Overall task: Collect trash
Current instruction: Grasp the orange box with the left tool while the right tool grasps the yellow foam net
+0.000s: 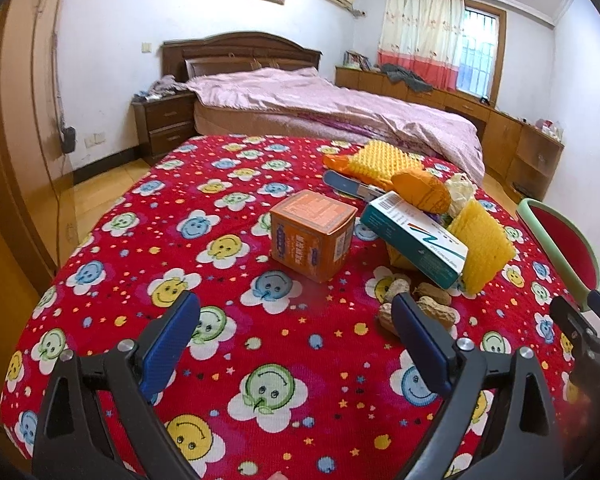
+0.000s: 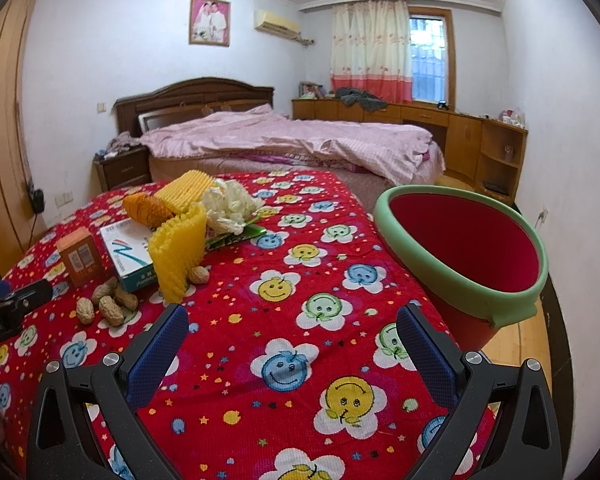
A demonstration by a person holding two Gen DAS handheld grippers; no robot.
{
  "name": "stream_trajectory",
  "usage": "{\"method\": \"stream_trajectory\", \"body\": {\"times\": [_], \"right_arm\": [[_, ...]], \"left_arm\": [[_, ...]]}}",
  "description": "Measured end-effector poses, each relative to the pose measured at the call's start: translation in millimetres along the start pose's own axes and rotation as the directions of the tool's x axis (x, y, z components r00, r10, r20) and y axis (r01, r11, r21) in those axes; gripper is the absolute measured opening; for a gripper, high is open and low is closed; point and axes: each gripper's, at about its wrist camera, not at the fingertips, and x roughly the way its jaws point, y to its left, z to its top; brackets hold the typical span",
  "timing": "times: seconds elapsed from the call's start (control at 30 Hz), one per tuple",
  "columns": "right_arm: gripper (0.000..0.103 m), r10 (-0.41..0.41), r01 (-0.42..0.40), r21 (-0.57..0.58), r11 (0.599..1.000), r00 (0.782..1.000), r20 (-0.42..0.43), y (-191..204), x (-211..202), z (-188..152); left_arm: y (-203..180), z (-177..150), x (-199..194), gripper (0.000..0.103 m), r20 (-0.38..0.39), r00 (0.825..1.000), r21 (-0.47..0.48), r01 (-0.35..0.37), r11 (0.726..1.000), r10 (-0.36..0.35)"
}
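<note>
Red cloth [image 1: 260, 360] with smiley flowers covers the table, and all the trash I can see lies on it, so I judge the job barely begun. My left gripper [image 1: 296, 344] hangs empty, fingers wide apart, just short of the peanuts [image 1: 432, 296]. My right gripper [image 2: 292, 344] is empty too, fingers spread over bare cloth.

The pile sits to the left in the right view: an orange box [image 2: 78, 256], a white and teal box [image 2: 130, 256] leaning on the heap, two pieces of yellow foam net [image 2: 176, 256], an orange wrapper [image 2: 144, 206], crumpled white paper [image 2: 228, 204], and a green scrap [image 2: 252, 234] under it. The peanuts lie scattered at the near edge of the pile.

The bin [image 2: 536, 280], red with a green rim, stands tilted at the table's right edge, well apart from the pile. The part of its inside that shows is empty; its bottom is hidden. Everything is left to carry over, the peanuts being nearest my left fingers.
</note>
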Motion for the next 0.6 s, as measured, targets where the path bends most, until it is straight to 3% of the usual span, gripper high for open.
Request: {"method": "stream_trajectory", "body": {"times": [0.3, 0.4, 0.6], "right_arm": [[0.103, 0.117, -0.116, 0.025, 0.993, 0.992, -0.04, 8.8, 4.3, 36.1], [0.102, 0.173, -0.169, 0.046, 0.985, 0.978, -0.115, 14.9, 17.4, 49.1], [0.088, 0.216, -0.213, 0.039, 0.976, 0.961, -0.171, 32.7, 39.2, 54.7]], "left_arm": [[-1.3, 41.3, 24.7, 0.093, -0.063, 0.997, 0.05, 0.043, 0.998, -0.039], [-1.7, 53.8, 38.9, 0.085, -0.084, 0.995, 0.072, 0.05, 0.996, -0.044], [-3.4, 59.2, 66.1, 0.077, -0.149, 0.985, 0.086, 0.103, 0.991, -0.09]]}}
